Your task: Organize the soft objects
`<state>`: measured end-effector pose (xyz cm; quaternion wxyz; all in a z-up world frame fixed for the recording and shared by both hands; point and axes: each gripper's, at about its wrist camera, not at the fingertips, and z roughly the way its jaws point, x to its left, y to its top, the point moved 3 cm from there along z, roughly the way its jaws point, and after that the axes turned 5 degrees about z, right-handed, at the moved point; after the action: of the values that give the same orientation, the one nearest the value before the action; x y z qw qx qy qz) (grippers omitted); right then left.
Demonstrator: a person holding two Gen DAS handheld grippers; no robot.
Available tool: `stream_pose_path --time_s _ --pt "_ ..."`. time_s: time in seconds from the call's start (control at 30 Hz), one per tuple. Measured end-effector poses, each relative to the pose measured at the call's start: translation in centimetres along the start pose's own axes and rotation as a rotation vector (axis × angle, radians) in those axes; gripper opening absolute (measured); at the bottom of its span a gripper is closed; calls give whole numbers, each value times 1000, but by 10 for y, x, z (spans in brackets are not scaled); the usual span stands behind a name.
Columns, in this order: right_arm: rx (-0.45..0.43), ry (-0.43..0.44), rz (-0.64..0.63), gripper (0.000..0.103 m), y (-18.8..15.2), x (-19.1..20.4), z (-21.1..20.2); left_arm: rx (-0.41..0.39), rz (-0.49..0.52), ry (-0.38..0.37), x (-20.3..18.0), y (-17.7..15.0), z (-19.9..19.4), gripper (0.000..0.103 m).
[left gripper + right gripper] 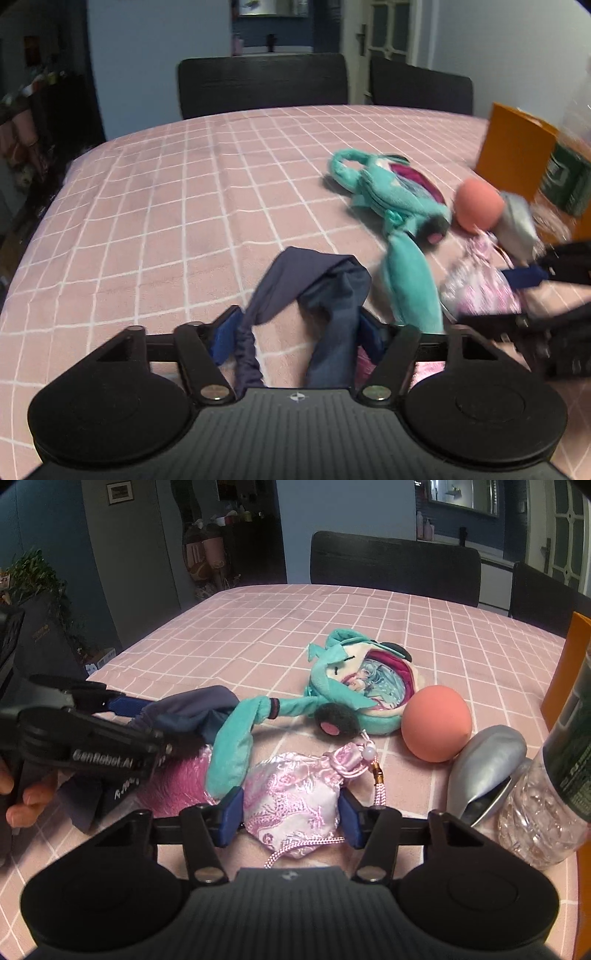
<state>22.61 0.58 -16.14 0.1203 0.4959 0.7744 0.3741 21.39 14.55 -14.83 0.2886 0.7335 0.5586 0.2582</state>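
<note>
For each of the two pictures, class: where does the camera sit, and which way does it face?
Left wrist: on the left gripper, angled down over navy cloth; right gripper at the right edge.
Right wrist: on the right gripper, angled down over the pink pouch; left gripper and a hand at left.
Shared: teal plush, pink ball, checked tablecloth.

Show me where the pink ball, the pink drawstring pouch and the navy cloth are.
pink ball (436, 723), right wrist view, middle of its rounded front.
pink drawstring pouch (291, 805), right wrist view, embroidered body between the right gripper's fingers.
navy cloth (325, 291), left wrist view, bunched folds above the left gripper.
</note>
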Motion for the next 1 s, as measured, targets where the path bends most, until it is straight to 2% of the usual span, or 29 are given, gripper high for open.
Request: stream_pose_path --time_s 0.07,0.1,0.17,0.2,0.27,0.57,0.7,1.0 --pt "-2 0 -3 53 -2 -1 -3 -6 -29 18 3 2 1 45" --pt "-4 0 -1 53 -3 -2 -5 -7 -33 23 4 2 0 40" --pt "-8 -3 -4 52 -6 -4 -8 -6 -47 25 5 1 -3 17" --pt "-11 -5 -7 52 -7 -4 -9 -3 -54 31 7 1 -5 14" --pt "-16 -5 -9 51 -9 -4 -11 2 -68 38 8 -1 -9 11" --pt "9 19 26 47 -11 -9 -21 -6 -135 67 -11 -15 -41 9" --pt "9 11 18 47 -14 -7 -33 -3 -130 28 -26 -15 -58 9" --pt "-18 19 -8 47 -15 0 -78 -50 -68 38 -60 -12 -101 9"
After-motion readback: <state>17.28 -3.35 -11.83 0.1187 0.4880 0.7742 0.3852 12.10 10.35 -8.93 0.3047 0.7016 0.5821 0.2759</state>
